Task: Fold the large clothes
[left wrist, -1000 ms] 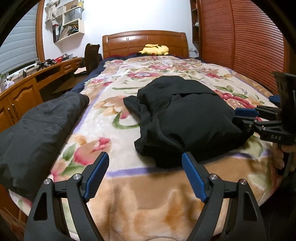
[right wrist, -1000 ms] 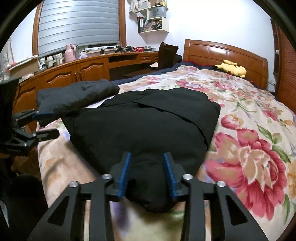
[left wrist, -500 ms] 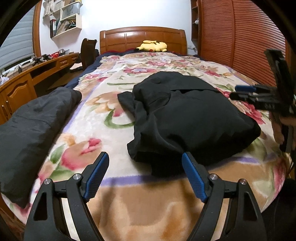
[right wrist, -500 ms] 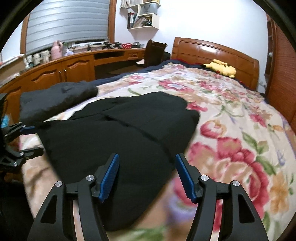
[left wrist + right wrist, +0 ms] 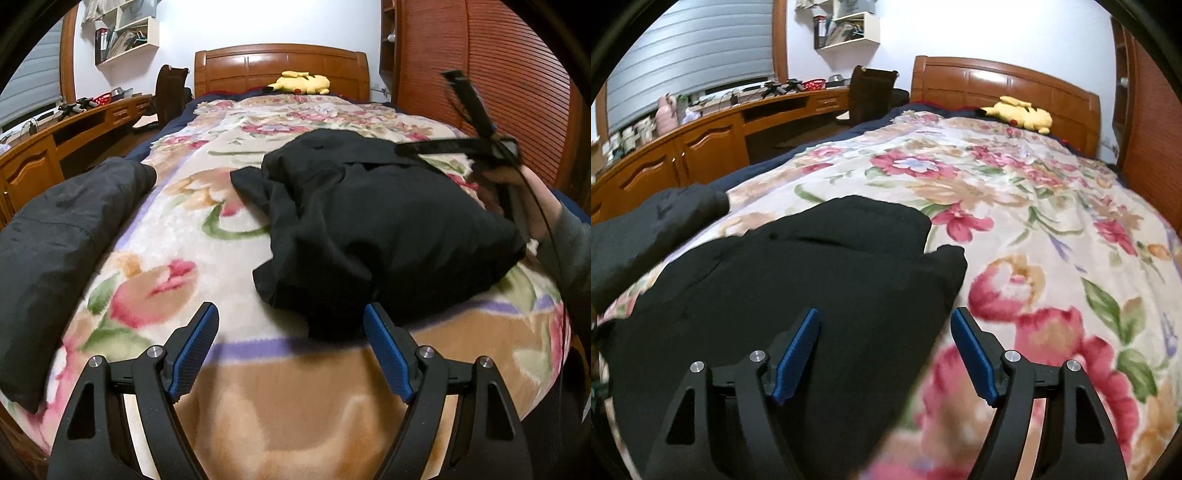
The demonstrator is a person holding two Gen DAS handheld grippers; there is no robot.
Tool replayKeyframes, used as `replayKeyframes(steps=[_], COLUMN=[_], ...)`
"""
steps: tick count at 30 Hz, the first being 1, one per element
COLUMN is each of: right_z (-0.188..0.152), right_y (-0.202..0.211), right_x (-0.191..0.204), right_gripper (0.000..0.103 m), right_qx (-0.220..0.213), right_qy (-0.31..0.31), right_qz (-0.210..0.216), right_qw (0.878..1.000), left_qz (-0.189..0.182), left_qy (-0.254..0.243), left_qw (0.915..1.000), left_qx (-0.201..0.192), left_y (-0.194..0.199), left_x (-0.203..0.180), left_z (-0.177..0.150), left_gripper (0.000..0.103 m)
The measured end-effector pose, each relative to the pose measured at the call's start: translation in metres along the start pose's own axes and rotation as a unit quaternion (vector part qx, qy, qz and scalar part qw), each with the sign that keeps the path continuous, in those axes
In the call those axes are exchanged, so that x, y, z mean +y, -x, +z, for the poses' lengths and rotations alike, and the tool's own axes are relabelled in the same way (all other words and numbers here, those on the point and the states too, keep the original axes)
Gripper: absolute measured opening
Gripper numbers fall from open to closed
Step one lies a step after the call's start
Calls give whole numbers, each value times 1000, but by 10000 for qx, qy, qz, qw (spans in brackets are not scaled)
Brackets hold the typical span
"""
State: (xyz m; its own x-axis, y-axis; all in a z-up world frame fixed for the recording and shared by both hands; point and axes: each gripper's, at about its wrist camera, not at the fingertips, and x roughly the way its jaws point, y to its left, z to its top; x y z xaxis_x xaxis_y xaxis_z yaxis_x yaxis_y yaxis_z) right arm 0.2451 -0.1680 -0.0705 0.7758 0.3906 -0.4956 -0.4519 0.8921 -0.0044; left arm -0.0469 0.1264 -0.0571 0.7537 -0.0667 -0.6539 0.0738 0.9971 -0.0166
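A black garment (image 5: 369, 221) lies folded into a thick bundle on the floral blanket (image 5: 184, 206), its far-left part still rumpled. My left gripper (image 5: 290, 312) hangs over the bundle's near edge, its jaws closing slightly with nothing between them. In the right wrist view the garment (image 5: 812, 277) fills the lower left. My right gripper (image 5: 885, 314) hovers over its right edge, the jaws opening and no cloth pinched. A hand (image 5: 517, 192) in a grey sleeve holds that gripper, blurred, at the bundle's right side.
A second dark garment (image 5: 55, 229) lies along the bed's left edge. A yellow plush toy (image 5: 299, 83) rests by the wooden headboard (image 5: 280, 62). A wooden desk (image 5: 701, 147) and chair (image 5: 871, 92) stand to the left, a slatted wardrobe (image 5: 498, 92) to the right.
My right gripper has let its jaws spread wide and moved right, off the garment's near end to its right edge. In the left view it has risen and gone farther up the bed.
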Motion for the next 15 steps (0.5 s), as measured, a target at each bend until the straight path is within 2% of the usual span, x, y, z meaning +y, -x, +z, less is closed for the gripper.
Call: replayKeyframes(steps=[3,6,12,15], right_z=[2,6,13,16], right_y=[-16,-31,-46,-55], right_x=[-3,-9,-17,-21], right_gripper=[78,87,92,93], right_qx=[95,182,394,545], right_qy=[-72,-179,-452,-633], right_qz=[-11,-11,160,360], right_qw=[9999,9997,9981,9959], left_qz=[-187,-374,-638,-682], left_qy=[27,81,113,112], left_qw=[9998,9992,9978,9975], left_qx=[116,128,140,141], left_y=[-2,-2,-4,-4], left_x=[2,1,-5,-8], left_z=[-2,-1,2,3], left_gripper=[67,56,32,26])
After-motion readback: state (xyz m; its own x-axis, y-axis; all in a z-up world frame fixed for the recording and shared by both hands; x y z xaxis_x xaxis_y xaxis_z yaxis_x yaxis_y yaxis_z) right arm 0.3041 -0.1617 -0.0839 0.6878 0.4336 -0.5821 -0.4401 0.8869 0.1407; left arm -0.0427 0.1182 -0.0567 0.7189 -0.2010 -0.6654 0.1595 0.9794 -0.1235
